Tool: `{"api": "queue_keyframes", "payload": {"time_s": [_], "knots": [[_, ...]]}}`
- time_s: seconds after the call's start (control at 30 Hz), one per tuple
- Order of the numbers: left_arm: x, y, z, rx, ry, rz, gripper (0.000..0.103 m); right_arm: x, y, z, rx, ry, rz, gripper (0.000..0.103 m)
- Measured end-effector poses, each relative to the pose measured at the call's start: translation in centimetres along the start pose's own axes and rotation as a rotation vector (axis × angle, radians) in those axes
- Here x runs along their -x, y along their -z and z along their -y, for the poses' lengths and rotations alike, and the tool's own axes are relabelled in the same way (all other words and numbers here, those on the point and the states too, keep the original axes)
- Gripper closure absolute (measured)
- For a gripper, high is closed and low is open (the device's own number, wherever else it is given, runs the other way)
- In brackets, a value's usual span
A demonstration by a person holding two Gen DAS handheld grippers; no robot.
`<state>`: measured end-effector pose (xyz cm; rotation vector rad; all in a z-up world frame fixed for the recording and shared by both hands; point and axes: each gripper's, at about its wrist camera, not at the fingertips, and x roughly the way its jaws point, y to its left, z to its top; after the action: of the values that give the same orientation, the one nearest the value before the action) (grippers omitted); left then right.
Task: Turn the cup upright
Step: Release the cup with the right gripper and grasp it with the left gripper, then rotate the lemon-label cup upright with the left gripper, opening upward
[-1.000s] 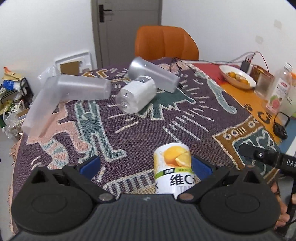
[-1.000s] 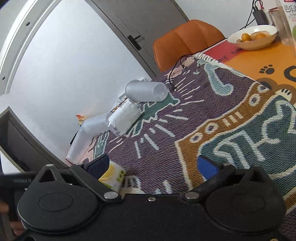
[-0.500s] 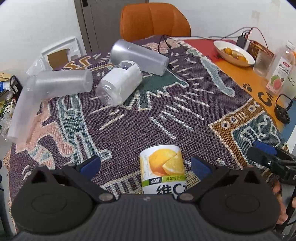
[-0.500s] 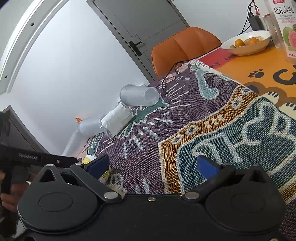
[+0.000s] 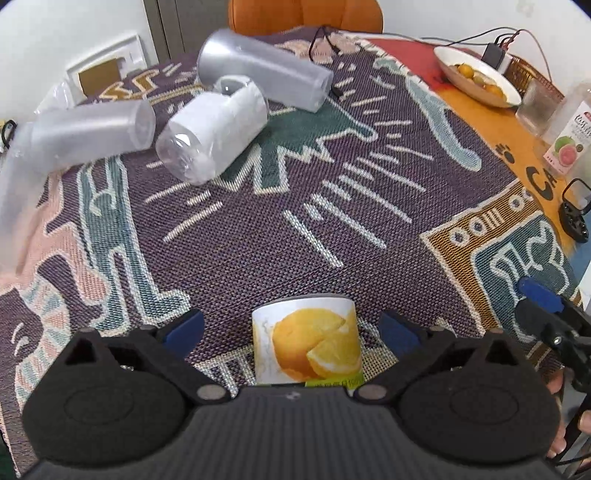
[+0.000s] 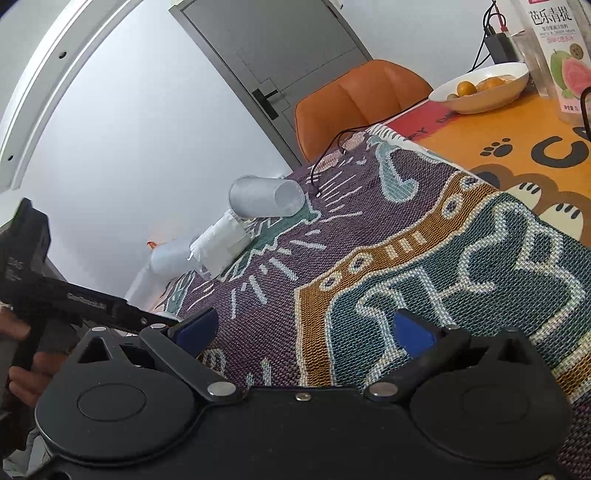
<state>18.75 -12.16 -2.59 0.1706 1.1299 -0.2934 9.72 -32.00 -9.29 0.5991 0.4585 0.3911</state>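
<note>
A paper cup with a lemon print (image 5: 308, 341) stands bottom-up on the patterned cloth, between the wide-open fingers of my left gripper (image 5: 291, 330); the fingers do not touch it. Several frosted plastic cups lie on their sides at the far left: a grey one (image 5: 262, 70), a white-wrapped one (image 5: 214, 129) and a pale one (image 5: 92, 131). They also show in the right wrist view: the grey cup (image 6: 266, 195) and the wrapped cup (image 6: 221, 245). My right gripper (image 6: 303, 328) is open and empty over the cloth's near right part. The lemon cup is hidden in the right wrist view.
A bowl of fruit (image 5: 476, 75), a glass (image 5: 539, 107) and a guava juice bottle (image 5: 569, 140) stand on the orange mat at the right. An orange chair (image 6: 362, 99) is behind the table. A black cable (image 5: 325, 33) lies at the far edge.
My left gripper has tilted down and moved forward, so the lemon cup sits deeper between its fingers. My right gripper has shifted right and away from the cup.
</note>
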Motion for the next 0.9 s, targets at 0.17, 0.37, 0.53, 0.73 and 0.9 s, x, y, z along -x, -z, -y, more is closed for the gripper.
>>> {"api": "queue_keyframes", "payload": {"time_s": [0.17, 0.37, 0.53, 0.73, 0.9], "knots": [[-1.3, -0.1, 0.0, -0.001, 0.003, -0.037, 0.009, -0.1, -0.1, 0.2, -0.007, 0.033, 0.029, 0.0], [-2.1, 0.2, 0.0, 0.001, -0.003, -0.066, 0.038, -0.1, -0.2, 0.2, -0.01, 0.048, 0.037, 0.0], [-1.3, 0.4, 0.2, -0.008, -0.009, -0.039, 0.04, -0.1, -0.2, 0.3, -0.014, 0.054, 0.035, 0.0], [1.4, 0.4, 0.5, -0.019, 0.007, 0.03, 0.04, -0.1, -0.1, 0.1, -0.017, 0.065, 0.035, 0.0], [4.1, 0.7, 0.4, -0.001, 0.02, 0.119, 0.042, -0.2, -0.1, -0.4, -0.017, 0.058, 0.028, 0.0]]}}
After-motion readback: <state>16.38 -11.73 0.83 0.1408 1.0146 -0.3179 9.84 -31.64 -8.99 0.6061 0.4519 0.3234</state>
